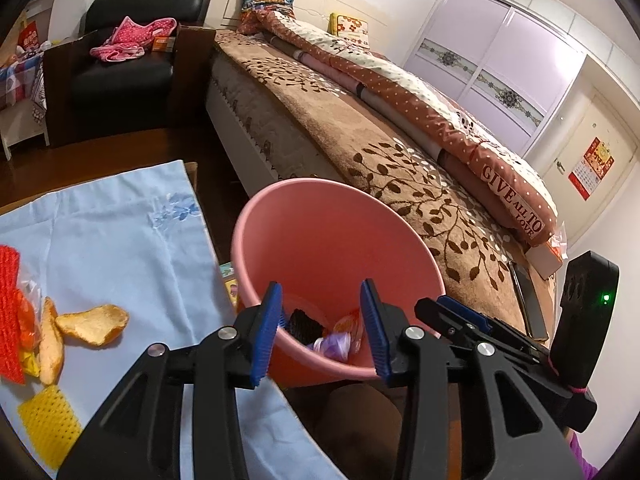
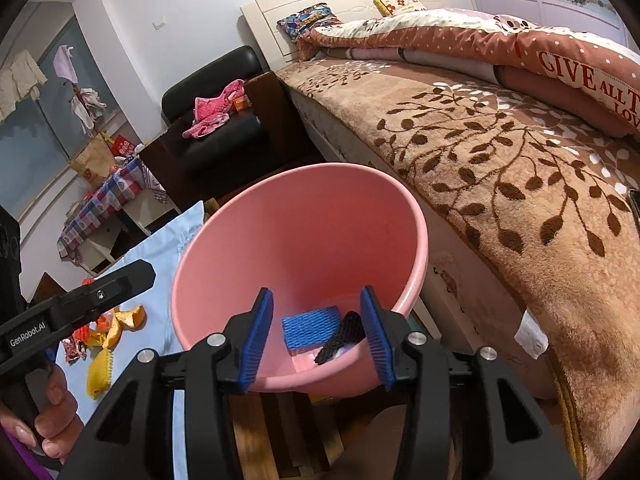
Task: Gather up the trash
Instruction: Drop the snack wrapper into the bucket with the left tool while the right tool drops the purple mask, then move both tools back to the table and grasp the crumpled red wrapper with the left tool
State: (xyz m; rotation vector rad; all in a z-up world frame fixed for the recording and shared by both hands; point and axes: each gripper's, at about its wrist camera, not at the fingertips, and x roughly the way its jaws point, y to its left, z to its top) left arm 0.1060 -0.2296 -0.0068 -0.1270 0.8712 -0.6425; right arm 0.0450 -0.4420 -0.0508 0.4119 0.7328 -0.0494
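A pink bin (image 1: 328, 236) (image 2: 300, 232) stands between the table and the bed. In it lie a black foam net (image 1: 300, 326) (image 2: 344, 338), a blue foam net (image 2: 312, 326), a purple wrapper (image 1: 334, 346) and an orange wrapper (image 1: 348, 326). My left gripper (image 1: 321, 286) hangs open over the bin's near rim with nothing between its pads. My right gripper (image 2: 316, 292) is open above the bin too, and empty. On the light blue cloth (image 1: 120, 232) lie orange peel (image 1: 94, 322) (image 2: 128, 320), a red foam net (image 1: 8, 312) and a yellow foam net (image 1: 48, 426) (image 2: 100, 372).
A bed with a brown leaf-pattern blanket (image 1: 400, 168) (image 2: 520, 168) runs along the right of the bin, with a phone (image 1: 528, 300) near its edge. A black armchair (image 1: 132, 60) holding pink clothes stands behind the table. A hand (image 2: 52, 412) grips the left tool's handle.
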